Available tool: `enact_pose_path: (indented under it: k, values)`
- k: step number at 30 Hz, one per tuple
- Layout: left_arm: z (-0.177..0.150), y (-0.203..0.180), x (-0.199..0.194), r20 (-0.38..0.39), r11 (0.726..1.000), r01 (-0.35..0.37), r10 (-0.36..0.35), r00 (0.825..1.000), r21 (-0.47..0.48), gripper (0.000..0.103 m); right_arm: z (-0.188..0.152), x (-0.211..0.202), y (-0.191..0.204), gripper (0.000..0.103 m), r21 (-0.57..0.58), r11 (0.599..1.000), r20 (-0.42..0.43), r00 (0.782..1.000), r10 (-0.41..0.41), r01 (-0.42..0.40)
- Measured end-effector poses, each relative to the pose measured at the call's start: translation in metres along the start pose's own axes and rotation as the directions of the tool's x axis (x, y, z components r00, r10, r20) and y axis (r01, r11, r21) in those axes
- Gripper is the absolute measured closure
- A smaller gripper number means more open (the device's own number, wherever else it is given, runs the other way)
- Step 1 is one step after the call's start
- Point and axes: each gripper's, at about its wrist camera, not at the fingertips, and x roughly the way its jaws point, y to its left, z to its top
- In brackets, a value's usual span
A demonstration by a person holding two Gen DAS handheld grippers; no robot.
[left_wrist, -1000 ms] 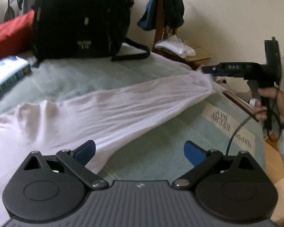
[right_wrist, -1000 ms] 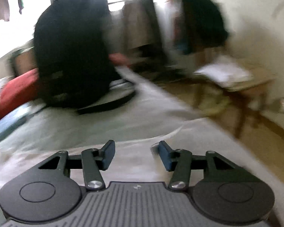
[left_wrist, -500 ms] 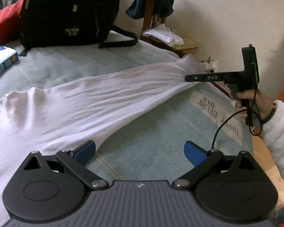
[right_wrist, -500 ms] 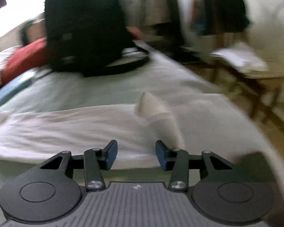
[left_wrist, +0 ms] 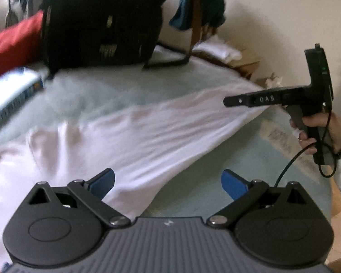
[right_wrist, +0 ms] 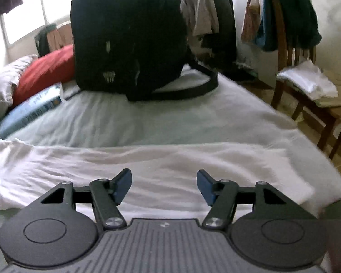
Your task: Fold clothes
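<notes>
Two open claws: your left claw (left_wrist: 168, 183) hangs over the near edge of the white shirt (left_wrist: 129, 141), which is spread on the bed (right_wrist: 147, 118) before the backpack (right_wrist: 127, 36); your right claw (right_wrist: 163, 186) holds nothing. Grip both layers, keeping the cloth taut.

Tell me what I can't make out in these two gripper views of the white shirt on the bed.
- White shirt: left wrist view, its near end is cut off by the left gripper; the type of garment is unclear.
- Printed label on the bedspread: left wrist view, blurred, unreadable.
- Book: right wrist view, title blurred.
- Right gripper: open over the shirt; contact with the cloth is unclear.
</notes>
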Motion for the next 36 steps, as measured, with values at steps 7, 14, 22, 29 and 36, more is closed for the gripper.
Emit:
enact_pose_path:
  k: [7,14,22,29,36]
  values:
    - [0.003,0.007,0.000,-0.064,0.999,0.028,-0.029,0.998,-0.025,0.004,0.025,0.002,-0.033,0.027,0.199,0.970,-0.002,0.990,-0.142,0.140]
    - [0.034,0.047,-0.013,-0.006,0.991,-0.102,0.102,0.995,-0.083,0.004,0.009,-0.026,0.039,0.000,0.008,1.000,-0.017,1.000,0.018,-0.018]
    - [0.039,0.116,0.037,-0.057,0.947,-0.145,0.134,0.989,-0.286,0.004,-0.017,0.008,0.078,0.000,-0.121,0.993,-0.059,0.998,0.002,-0.009]
    - [0.051,0.126,0.041,-0.067,0.928,-0.200,0.189,0.980,-0.313,0.004,-0.018,0.010,0.064,0.000,-0.054,0.997,-0.007,0.998,0.059,-0.059]
    - [0.046,0.091,0.010,-0.069,0.956,-0.127,0.112,0.991,-0.264,0.003,-0.016,0.002,0.068,0.000,-0.079,0.996,-0.026,0.999,0.048,-0.050]
